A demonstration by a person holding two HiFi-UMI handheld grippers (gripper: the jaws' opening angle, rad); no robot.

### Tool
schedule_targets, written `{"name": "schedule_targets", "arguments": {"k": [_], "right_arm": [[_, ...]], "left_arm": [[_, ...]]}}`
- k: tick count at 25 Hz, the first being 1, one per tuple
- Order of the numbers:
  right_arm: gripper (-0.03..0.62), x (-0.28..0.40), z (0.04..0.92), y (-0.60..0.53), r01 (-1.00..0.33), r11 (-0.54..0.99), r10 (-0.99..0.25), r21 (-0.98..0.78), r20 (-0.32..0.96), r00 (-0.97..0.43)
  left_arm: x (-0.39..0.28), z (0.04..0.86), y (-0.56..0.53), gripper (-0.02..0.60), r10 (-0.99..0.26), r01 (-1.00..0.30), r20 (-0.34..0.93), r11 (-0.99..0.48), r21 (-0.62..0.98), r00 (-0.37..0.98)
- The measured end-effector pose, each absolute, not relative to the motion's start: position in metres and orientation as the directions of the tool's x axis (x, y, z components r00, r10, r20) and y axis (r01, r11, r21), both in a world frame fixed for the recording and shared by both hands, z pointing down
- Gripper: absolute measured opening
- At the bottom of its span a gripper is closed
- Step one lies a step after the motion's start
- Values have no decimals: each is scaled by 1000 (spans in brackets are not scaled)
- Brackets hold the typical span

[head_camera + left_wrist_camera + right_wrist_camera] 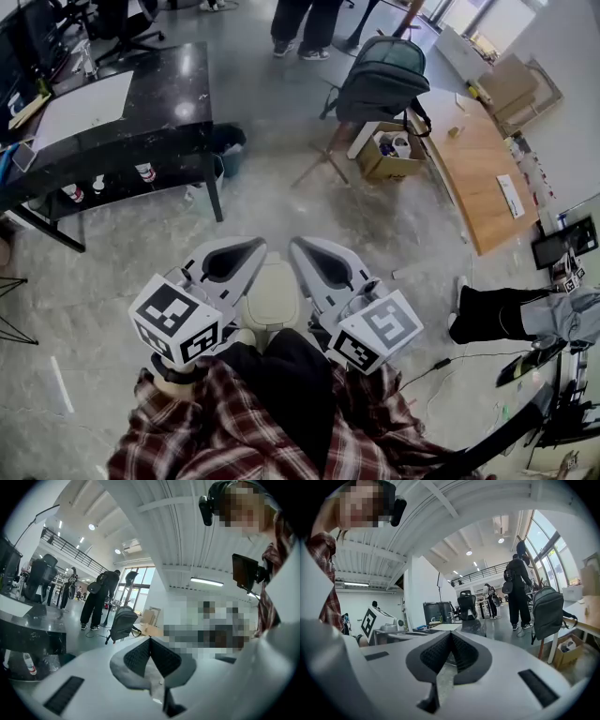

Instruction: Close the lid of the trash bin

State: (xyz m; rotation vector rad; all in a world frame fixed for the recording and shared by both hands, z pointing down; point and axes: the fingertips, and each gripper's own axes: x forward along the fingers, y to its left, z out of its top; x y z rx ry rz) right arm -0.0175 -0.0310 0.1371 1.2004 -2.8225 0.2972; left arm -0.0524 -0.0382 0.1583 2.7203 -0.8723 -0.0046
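Note:
A cream trash bin (272,292) stands on the floor right in front of my body, seen from above in the head view; its top looks flat, and its lower part is hidden by my plaid shirt. My left gripper (255,247) lies along the bin's left side and my right gripper (298,246) along its right side, both pointing away from me. Both are shut, with nothing between their dark pads. In the left gripper view the left gripper (150,640) points up at the room, and so does the right gripper (451,634) in its own view; neither view shows the bin.
A black table (141,103) stands at the far left. Ahead are a chair with a dark backpack (384,75), an open cardboard box (389,155) and a wooden tabletop (478,169). People stand at the back (300,23). Someone's legs (497,314) reach in from the right.

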Motion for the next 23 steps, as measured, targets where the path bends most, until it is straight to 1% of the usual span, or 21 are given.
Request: {"name": "schedule_targets", "arguments": {"k": [12, 23], "right_arm": [[12, -30, 144, -25, -707, 689, -693, -163, 141, -707], [12, -29, 150, -24, -708, 685, -694, -173, 141, -706]], "left_arm": [[-60, 161, -31, 12, -570, -571, 90, -775, 270, 817], [-61, 165, -27, 11, -580, -582, 97, -766, 272, 809]]}}
